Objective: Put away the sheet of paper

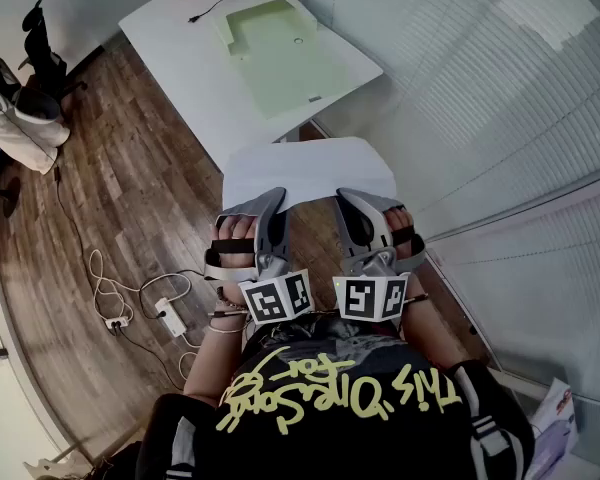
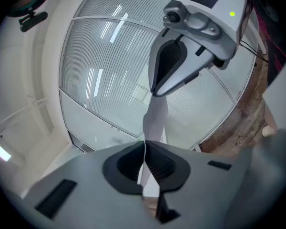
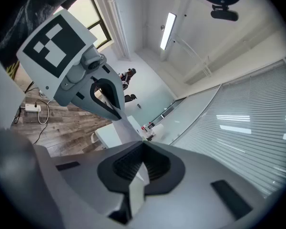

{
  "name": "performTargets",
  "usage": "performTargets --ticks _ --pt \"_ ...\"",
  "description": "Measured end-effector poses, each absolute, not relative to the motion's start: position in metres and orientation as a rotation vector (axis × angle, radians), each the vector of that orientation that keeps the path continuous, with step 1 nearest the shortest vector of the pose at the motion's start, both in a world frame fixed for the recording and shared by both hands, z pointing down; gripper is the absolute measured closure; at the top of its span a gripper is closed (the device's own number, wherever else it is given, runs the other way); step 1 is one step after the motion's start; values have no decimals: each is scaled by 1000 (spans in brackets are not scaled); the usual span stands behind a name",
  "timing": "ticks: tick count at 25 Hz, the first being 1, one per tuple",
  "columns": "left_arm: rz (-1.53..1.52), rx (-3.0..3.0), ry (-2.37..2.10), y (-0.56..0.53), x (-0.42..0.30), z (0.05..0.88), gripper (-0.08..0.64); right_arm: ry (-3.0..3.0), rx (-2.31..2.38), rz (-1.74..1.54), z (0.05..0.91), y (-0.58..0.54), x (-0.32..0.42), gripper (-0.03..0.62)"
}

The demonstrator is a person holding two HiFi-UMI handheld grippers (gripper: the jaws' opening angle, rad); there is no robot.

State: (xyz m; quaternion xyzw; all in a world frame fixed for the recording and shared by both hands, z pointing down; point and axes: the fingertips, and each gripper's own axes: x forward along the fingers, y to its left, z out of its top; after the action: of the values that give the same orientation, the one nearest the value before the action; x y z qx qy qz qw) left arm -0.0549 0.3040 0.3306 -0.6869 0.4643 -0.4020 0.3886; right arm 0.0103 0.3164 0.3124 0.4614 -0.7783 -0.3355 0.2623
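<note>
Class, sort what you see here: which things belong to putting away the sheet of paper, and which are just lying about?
In the job: sheet of paper; left gripper and right gripper, jaws shut on it.
Lying about: white table, pale green tray on it, power strip and bag on the floor.

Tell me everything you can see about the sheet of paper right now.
The sheet of paper is plain white, thin and unfolded, spread roughly level in the air over the wooden floor. The left tongs and the right tongs are each shut on its near edge, side by side. Its far edge lies by the white table's near end; contact there cannot be told.
</note>
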Motion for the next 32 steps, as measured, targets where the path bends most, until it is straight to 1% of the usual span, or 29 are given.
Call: performTargets --ticks 32 --pt "-998 -1777 1173 306 -68 331 551 -2073 1240 -953 312 320 -2 584"
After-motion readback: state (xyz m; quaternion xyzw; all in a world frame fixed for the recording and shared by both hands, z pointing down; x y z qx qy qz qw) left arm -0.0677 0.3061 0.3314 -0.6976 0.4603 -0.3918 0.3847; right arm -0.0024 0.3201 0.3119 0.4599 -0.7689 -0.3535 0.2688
